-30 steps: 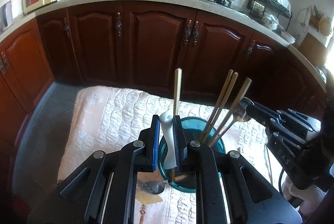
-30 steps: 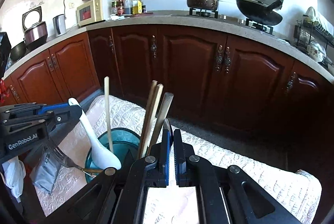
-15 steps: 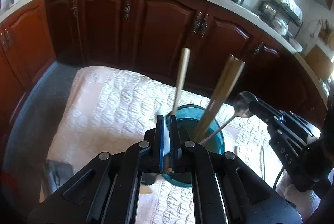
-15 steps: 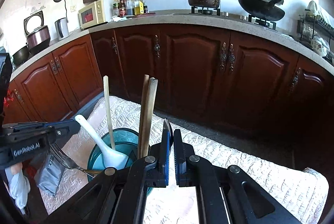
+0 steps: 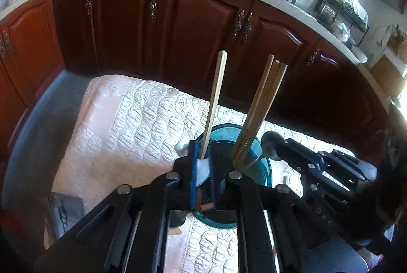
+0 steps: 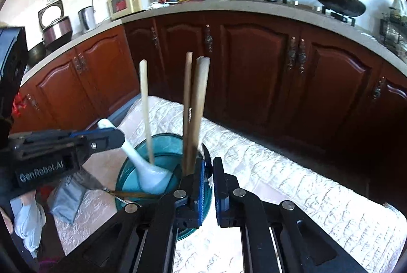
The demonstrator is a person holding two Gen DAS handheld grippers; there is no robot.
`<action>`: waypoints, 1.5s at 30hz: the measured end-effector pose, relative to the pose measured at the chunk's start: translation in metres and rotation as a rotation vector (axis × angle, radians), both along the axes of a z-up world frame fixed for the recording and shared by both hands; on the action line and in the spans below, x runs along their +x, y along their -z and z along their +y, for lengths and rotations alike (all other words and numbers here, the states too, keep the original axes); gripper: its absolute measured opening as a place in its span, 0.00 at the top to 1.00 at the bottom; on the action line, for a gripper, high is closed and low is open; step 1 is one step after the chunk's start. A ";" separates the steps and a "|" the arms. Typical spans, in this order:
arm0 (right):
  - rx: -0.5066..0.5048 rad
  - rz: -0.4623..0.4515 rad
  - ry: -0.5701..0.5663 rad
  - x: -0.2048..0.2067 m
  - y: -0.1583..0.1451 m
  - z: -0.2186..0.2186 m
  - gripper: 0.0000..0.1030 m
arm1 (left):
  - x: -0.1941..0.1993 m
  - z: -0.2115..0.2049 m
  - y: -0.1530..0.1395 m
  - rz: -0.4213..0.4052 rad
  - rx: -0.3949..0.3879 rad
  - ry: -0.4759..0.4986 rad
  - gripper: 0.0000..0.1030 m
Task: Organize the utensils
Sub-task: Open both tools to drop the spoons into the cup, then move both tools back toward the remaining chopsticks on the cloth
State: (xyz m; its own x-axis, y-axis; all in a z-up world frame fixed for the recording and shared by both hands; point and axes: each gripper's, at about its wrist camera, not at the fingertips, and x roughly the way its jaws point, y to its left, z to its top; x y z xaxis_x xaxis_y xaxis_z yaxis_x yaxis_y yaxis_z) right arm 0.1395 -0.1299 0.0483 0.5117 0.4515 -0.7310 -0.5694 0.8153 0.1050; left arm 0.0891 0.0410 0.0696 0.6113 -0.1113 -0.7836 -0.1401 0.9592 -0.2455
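A teal glass holder stands on the quilted table cloth with wooden chopsticks upright in it. My left gripper is shut on a white ceramic spoon, whose bowl rests inside the holder. My right gripper is shut on a metal spoon by its bowl end, the handle slanting down into the holder. A fork leans out over the holder's near rim.
The white quilted cloth covers the table. A grey pouch lies at the table's left edge. Dark wooden cabinets and a counter with pot, wok and microwave stand behind.
The left gripper has lowered the white spoon deeper into the holder. The right gripper's jaws have parted slightly around the metal spoon. The chopsticks have bunched closer together.
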 end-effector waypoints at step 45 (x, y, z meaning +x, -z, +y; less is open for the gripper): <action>0.123 0.151 0.262 -0.066 0.012 -0.135 0.66 | -0.063 -0.087 -0.002 -0.058 0.101 0.191 0.59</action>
